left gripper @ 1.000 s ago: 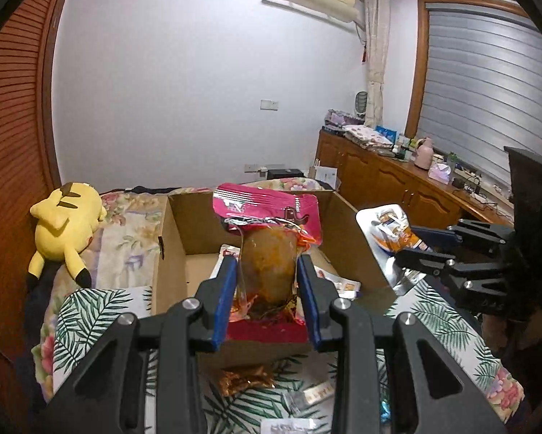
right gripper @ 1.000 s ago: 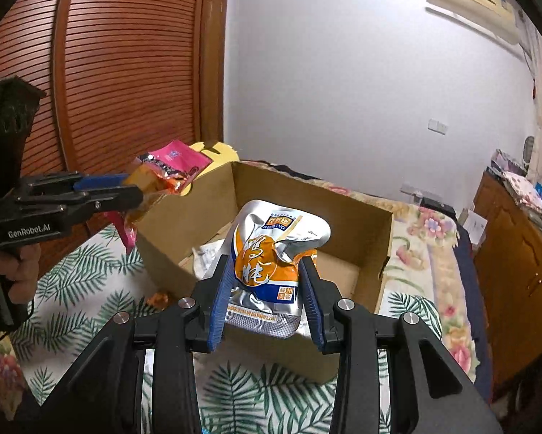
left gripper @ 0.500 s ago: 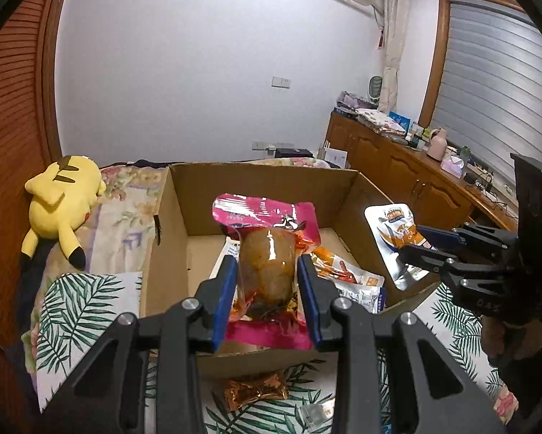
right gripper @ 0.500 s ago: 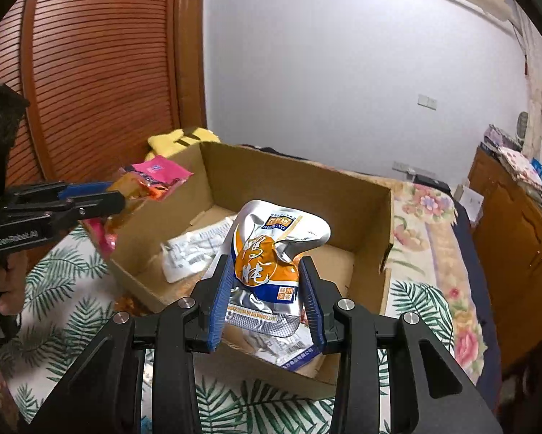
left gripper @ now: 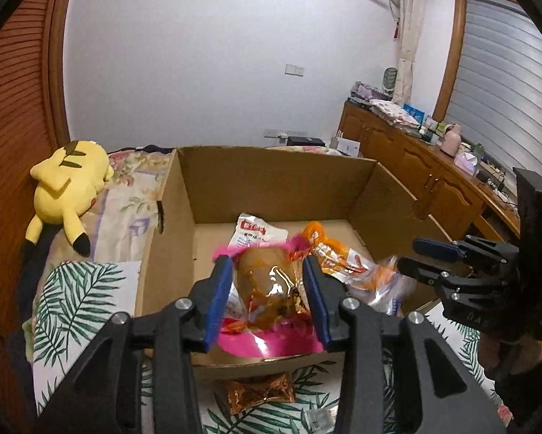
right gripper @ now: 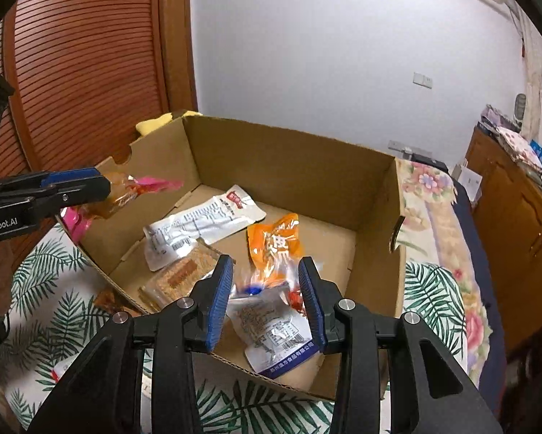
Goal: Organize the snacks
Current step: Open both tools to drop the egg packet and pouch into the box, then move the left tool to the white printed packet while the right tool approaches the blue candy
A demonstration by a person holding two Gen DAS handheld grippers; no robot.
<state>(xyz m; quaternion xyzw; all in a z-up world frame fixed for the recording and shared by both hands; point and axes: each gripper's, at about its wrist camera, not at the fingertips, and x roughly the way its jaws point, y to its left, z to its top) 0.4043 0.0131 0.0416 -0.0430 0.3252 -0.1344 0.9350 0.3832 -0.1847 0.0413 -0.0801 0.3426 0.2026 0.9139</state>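
Observation:
An open cardboard box [left gripper: 278, 184] [right gripper: 292, 155] stands on a leaf-print cloth. My left gripper [left gripper: 267, 293] is shut on a pink-edged pouch with brown food [left gripper: 271, 289], held over the box's near wall; it also shows in the right wrist view [right gripper: 126, 195]. My right gripper [right gripper: 265, 289] is open over the box's near right corner. The silver and orange packet [right gripper: 267, 285] is blurred between its open pads, falling onto a silver packet [right gripper: 278, 332]. In the box lie a white packet [right gripper: 202, 224], an orange packet [right gripper: 276, 242] and a cracker pack [right gripper: 184, 278].
A brown wrapped snack [left gripper: 260, 394] and small packets lie on the cloth in front of the box. A yellow plush toy [left gripper: 68, 184] lies to the left. A wooden sideboard [left gripper: 426, 177] with clutter runs along the right wall. A wooden slatted door [right gripper: 90, 72] stands behind the box.
Both grippers moved down toward the box. My right gripper opened and let go of the silver and orange packet, which drops into the box. The left still holds its pouch.

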